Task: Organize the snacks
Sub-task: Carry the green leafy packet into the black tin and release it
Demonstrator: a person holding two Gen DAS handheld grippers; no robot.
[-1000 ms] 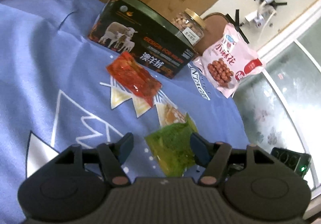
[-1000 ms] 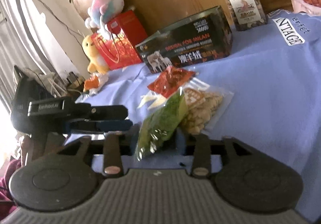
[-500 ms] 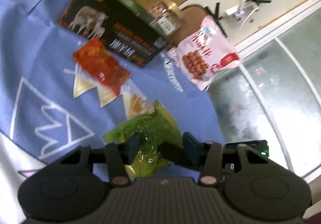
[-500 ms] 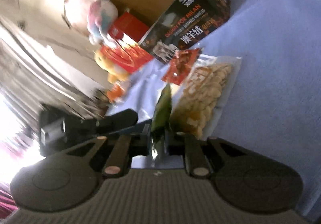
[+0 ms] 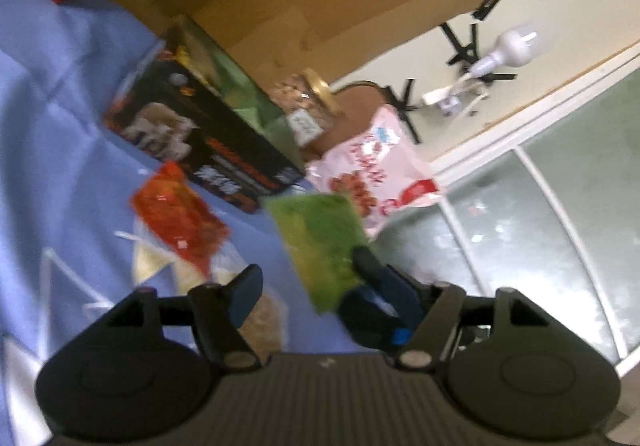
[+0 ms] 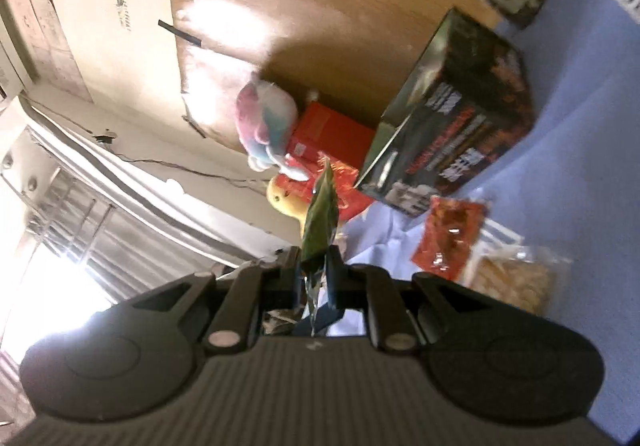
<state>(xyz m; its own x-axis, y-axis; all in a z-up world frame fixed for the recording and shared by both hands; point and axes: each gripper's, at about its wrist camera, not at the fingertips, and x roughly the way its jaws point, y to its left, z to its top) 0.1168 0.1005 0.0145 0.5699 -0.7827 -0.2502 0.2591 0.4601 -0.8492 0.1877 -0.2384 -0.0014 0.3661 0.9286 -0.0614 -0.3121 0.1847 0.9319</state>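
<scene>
On the blue cloth [image 5: 60, 118], going left to right in the left wrist view, the red packet [image 5: 178, 218] lies flat partly over a clear bag [image 5: 262, 316] of pale snacks. Behind them the dark box [image 5: 200, 142] stands along the cloth's far edge, its top seemingly open, which would suit it as the place to gather packets. Right of the box stand the nut jar [image 5: 306, 108] and the pink bag [image 5: 370, 178], near the cloth's far right corner.

The left gripper [image 5: 304, 282] is spread wide and grasps nothing. It hovers low over the cloth beside the clear bag, probably free for the next packet.

The green packet [image 5: 320, 242] is off the cloth, raised in front of the box and pink bag. The right gripper [image 6: 314, 276] is clamped on its lower edge, so the packet stands upright and edge-on between the fingers in the right wrist view. Held by one edge, it hangs clear of the other snacks and could be slid into the box, though a thin, slippery edge may slip under a loose pinch.
</scene>
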